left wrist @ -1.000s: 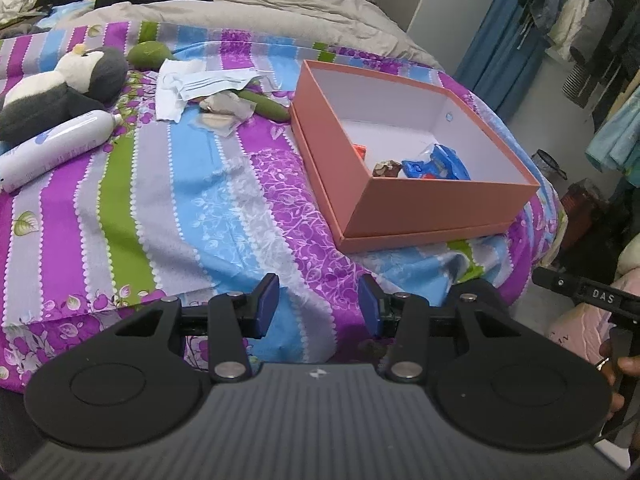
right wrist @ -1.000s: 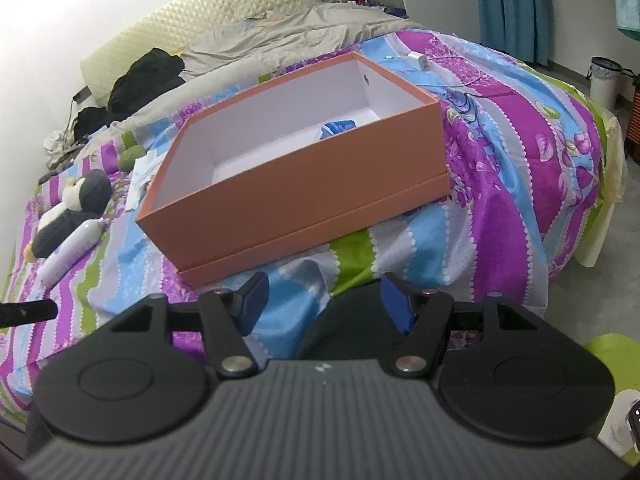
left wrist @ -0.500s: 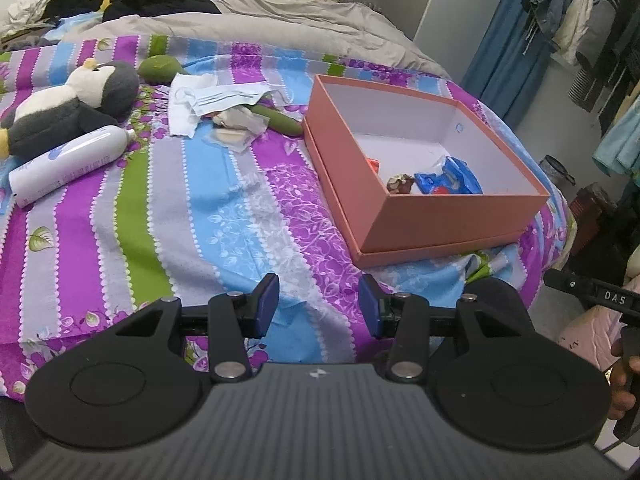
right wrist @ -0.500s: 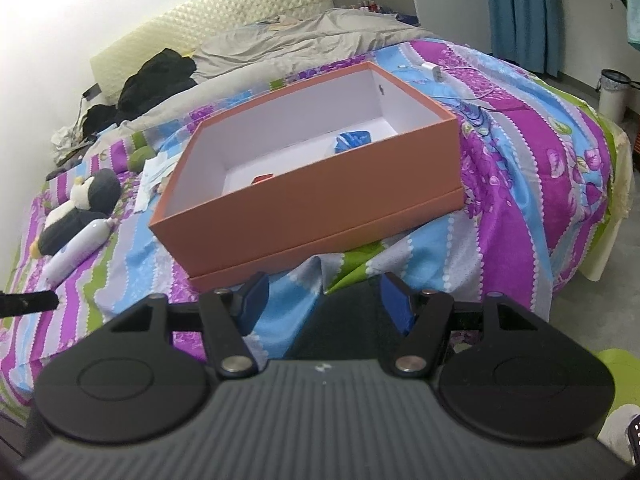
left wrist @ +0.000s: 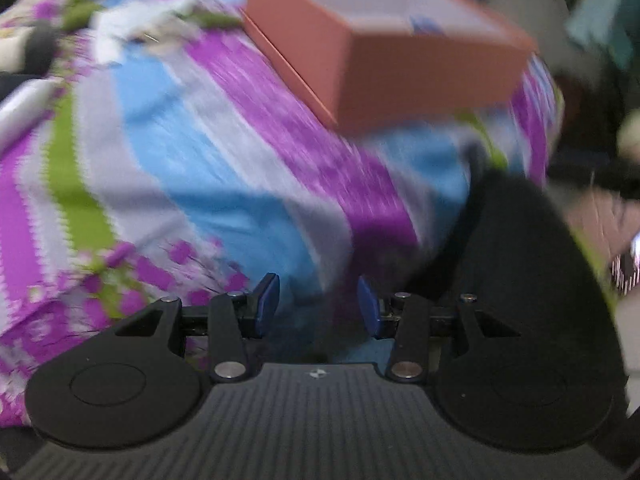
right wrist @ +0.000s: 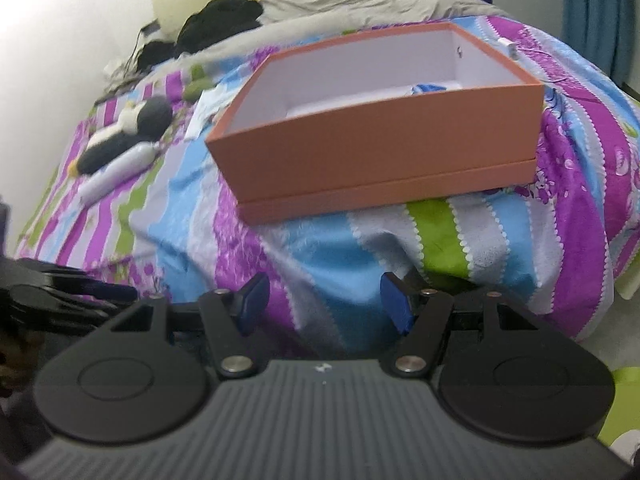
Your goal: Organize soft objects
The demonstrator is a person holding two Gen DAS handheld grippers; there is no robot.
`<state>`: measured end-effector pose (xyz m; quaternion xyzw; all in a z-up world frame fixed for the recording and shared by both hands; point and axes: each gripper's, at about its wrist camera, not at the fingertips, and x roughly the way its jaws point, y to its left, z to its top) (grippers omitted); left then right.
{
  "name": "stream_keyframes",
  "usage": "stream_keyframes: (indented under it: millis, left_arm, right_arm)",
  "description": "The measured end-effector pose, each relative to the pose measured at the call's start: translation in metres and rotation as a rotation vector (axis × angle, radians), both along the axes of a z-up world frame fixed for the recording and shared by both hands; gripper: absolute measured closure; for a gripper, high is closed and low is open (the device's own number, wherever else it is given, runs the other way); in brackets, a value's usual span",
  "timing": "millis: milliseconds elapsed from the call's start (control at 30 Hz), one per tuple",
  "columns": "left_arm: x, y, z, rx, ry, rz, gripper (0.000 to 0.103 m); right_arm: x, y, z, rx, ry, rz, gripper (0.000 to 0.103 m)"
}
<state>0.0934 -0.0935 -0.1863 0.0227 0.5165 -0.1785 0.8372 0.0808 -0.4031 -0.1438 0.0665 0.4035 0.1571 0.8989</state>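
A striped bedspread (right wrist: 208, 216) covers the bed. An open orange box (right wrist: 384, 152) sits near its foot edge, something blue (right wrist: 428, 88) inside. Bare spread lies left of the box. A penguin plush (right wrist: 124, 136) lies far left beside a white bottle (right wrist: 116, 176), its length running diagonally. Left gripper (left wrist: 317, 308) and right gripper (right wrist: 326, 305) have jaws apart, empty, above the near edge.

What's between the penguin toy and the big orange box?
In the right wrist view, striped bedspread and crumpled white paper lie between the penguin toy and the orange box.
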Motion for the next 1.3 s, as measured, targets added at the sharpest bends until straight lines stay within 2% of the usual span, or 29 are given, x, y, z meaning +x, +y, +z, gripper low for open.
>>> stream_keyframes:
  millis: [67, 133, 200, 333, 467, 567, 600, 633, 667, 900, 1167, 1300]
  left_arm:
    - [0.005, -0.014, -0.017, 0.018, 0.036, -0.046, 0.056]
    - [0.01, -0.03, -0.03, 0.02, 0.049, -0.096, 0.064]
    - [0.016, -0.043, -0.041, 0.03, 0.078, -0.132, 0.068]
    - [0.026, -0.058, -0.059, 0.05, 0.118, -0.186, 0.075]
    - [0.038, -0.062, -0.07, 0.07, 0.134, -0.189, 0.075]
    - [0.044, -0.062, -0.072, 0.069, 0.128, -0.173, 0.075]
    - [0.046, -0.06, -0.072, 0.065, 0.125, -0.163, 0.075]
    - [0.048, -0.059, -0.071, 0.061, 0.122, -0.153, 0.075]
    - [0.049, -0.057, -0.069, 0.054, 0.117, -0.143, 0.075]
    - [0.05, -0.026, -0.048, 0.014, 0.067, -0.052, 0.075]
    - [0.054, 0.011, -0.022, -0.022, -0.004, 0.065, 0.075]
    - [0.057, 0.022, -0.014, -0.044, -0.037, 0.118, 0.075]
  right_arm:
    - [0.001, -0.005, -0.003, -0.018, 0.016, 0.0, 0.048]
    - [0.0, -0.014, -0.006, -0.029, 0.029, -0.018, 0.061]
    - [-0.004, -0.024, -0.01, -0.026, 0.048, -0.04, 0.066]
    - [-0.013, -0.034, -0.022, -0.009, 0.084, -0.034, 0.067]
    - [-0.006, -0.021, -0.039, -0.022, 0.125, 0.06, 0.068]
    - [0.007, -0.006, -0.056, -0.058, 0.157, 0.179, 0.068]
    - [0.012, -0.002, -0.061, -0.07, 0.174, 0.21, 0.072]
    - [0.018, 0.004, -0.068, -0.086, 0.195, 0.243, 0.08]
    - [0.023, 0.011, -0.075, -0.108, 0.214, 0.28, 0.082]
    - [0.05, 0.07, -0.113, -0.34, 0.256, 0.619, 0.083]
    - [0.053, 0.125, -0.194, -0.68, 0.288, 0.992, 0.084]
    - [0.045, 0.135, -0.228, -0.775, 0.314, 1.163, 0.085]
